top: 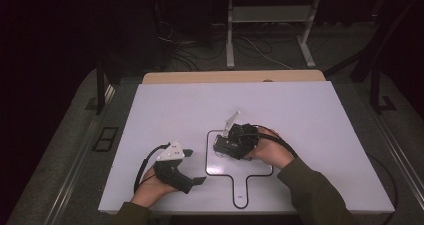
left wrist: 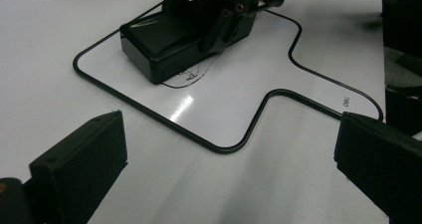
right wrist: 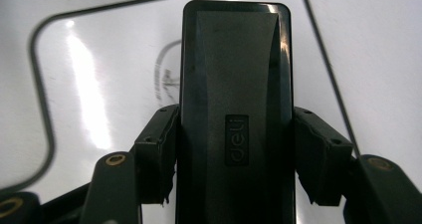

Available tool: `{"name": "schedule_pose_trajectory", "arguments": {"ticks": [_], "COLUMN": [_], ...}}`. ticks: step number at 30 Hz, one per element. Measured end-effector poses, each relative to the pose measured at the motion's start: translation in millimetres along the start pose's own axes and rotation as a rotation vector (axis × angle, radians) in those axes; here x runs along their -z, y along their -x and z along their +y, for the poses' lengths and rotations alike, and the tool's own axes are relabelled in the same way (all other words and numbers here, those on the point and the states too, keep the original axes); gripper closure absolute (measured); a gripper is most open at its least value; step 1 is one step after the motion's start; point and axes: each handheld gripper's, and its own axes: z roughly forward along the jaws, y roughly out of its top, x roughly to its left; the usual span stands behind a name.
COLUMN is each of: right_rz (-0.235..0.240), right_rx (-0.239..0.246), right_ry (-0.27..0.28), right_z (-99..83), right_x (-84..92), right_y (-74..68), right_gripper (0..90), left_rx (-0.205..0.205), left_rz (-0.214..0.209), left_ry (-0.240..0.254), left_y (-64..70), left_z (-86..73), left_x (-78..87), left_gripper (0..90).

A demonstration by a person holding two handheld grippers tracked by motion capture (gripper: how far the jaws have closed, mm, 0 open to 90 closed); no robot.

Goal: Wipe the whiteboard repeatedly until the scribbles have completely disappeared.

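A black block eraser [right wrist: 234, 84] marked "deli" lies flat inside a black-outlined paddle shape [top: 240, 182] on the white board. My right gripper [right wrist: 234, 157] is shut on it, a pad pressed against each long side. Under and beside the eraser is a faint curved pen mark [right wrist: 163, 79]. In the high view the right gripper [top: 223, 146] lies low over the outline's square part. My left gripper [top: 194, 166] rests near the front left, jaws open and empty. In its own view the left gripper [left wrist: 229, 159] looks at the eraser [left wrist: 169, 37] from a short distance.
The white board [top: 175, 105] covers most of the table, with a wooden edge [top: 200, 77] behind it. Cables trail from both grippers. Past the table, a dark floor holds table legs and loose cords [top: 250, 47].
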Motion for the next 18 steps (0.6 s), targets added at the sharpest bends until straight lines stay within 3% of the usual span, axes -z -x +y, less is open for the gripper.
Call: {"name": "schedule_pose_trajectory", "arguments": {"ticks": [10, 18], "right_rz": [0.021, 0.026], "right_rx": [0.081, -0.005], "right_ry": [-0.012, -0.005], "right_z": [8.7, 9.2], "right_x": [0.2, -3.5], "right_y": [-22.4, -2.6], "right_gripper": [38.7, 38.7], "left_rx": [-0.007, 0.0], "left_rz": [0.002, 0.0], "left_ry": [-0.002, 0.002], "left_y": [1.0, 0.9], "left_z": [0.8, 0.5], "left_x": [0.7, 0.4], "left_gripper": [0.0, 0.0]}}
